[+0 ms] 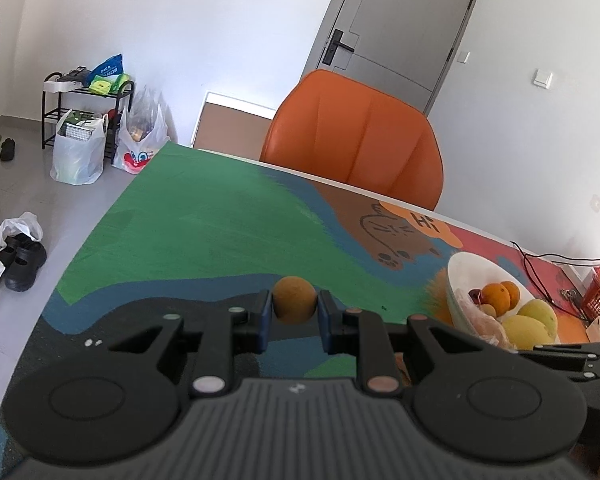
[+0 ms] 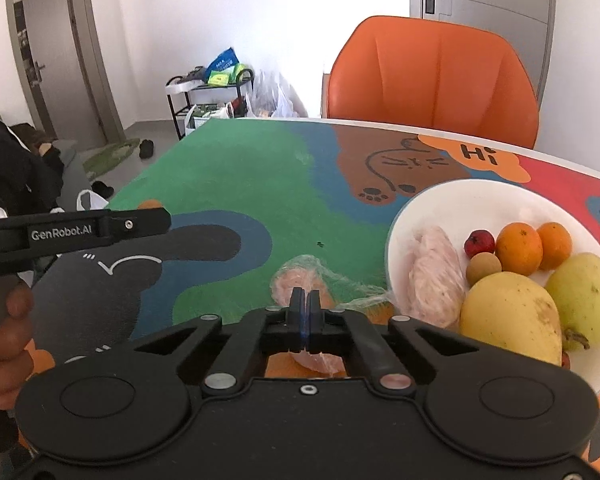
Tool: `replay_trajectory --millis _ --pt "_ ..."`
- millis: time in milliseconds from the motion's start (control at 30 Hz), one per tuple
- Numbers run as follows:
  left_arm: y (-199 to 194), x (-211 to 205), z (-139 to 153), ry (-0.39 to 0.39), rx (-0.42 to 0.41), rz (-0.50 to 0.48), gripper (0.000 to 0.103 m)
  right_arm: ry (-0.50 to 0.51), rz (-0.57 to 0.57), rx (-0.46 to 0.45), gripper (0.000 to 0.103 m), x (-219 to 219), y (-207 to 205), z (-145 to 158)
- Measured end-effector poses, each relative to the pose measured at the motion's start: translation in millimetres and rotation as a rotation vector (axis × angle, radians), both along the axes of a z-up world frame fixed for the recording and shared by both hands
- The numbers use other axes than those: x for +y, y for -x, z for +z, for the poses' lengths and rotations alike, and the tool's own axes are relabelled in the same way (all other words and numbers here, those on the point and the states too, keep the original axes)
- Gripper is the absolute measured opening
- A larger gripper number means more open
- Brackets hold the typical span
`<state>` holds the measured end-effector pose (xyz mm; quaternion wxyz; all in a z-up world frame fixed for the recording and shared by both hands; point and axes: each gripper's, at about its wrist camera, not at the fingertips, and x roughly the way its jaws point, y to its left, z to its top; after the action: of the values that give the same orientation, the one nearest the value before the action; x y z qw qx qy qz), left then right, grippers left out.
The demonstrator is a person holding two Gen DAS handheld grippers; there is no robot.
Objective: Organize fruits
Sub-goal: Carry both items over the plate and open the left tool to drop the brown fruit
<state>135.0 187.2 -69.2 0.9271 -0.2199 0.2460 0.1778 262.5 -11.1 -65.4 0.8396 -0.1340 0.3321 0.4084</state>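
Tabletop (image 2: 240, 168) carries white bowl (image 2: 440, 208) with mangoes, oranges and a wrapped pomelo piece inside. Left gripper (image 1: 294, 314) fingers clamped on small brown fruit (image 1: 294, 298), above tabletop. Right gripper (image 2: 305, 316) fingers pressed together, empty, over another wrapped pomelo piece (image 2: 300, 276) just beside the bowl.

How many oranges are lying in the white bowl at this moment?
2. One orange sits at the bowl's far side, beside the small red fruit; the smaller orange touches it on the right. Others may be hidden behind the mangoes.
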Motion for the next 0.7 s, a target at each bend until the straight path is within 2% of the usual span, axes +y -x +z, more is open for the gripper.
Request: replay_trajectory --millis 100,133,233,300,367,400,700 --pt "-0.1 -0.3 0.1 -0.002 0.001 0.003 0.022 -0.004 0.002 0.007 0.0 -2.6 -0.1 1.9" --pt "0.0 -0.2 -0.2 -0.002 0.001 0.003 0.022 -0.003 -0.002 0.017 0.005 -3.4 -0.9 2.0" --pt "-0.2 0.8 -1.5 0.002 0.005 0.002 0.022 -0.012 -0.021 0.02 0.029 -9.4 2.1 2.6" --pt "-0.9 1.1 -2.8 0.005 0.007 0.0 0.022 -0.016 -0.018 0.025 0.039 -10.9 4.0 0.9" --pt "-0.6 1.5 -4.0 0.007 0.009 -0.002 0.022 -0.005 -0.018 0.019 0.059 -10.3 8.2 -1.6" --pt "-0.4 2.1 -4.4 0.008 0.01 -0.002 0.022 -0.002 -0.018 0.011 0.063 -9.2 8.9 -3.0" --pt "1.9 9.2 -8.5 0.018 0.015 0.011 0.022 0.033 0.003 0.0 0.063 8.8 2.0 -18.6"
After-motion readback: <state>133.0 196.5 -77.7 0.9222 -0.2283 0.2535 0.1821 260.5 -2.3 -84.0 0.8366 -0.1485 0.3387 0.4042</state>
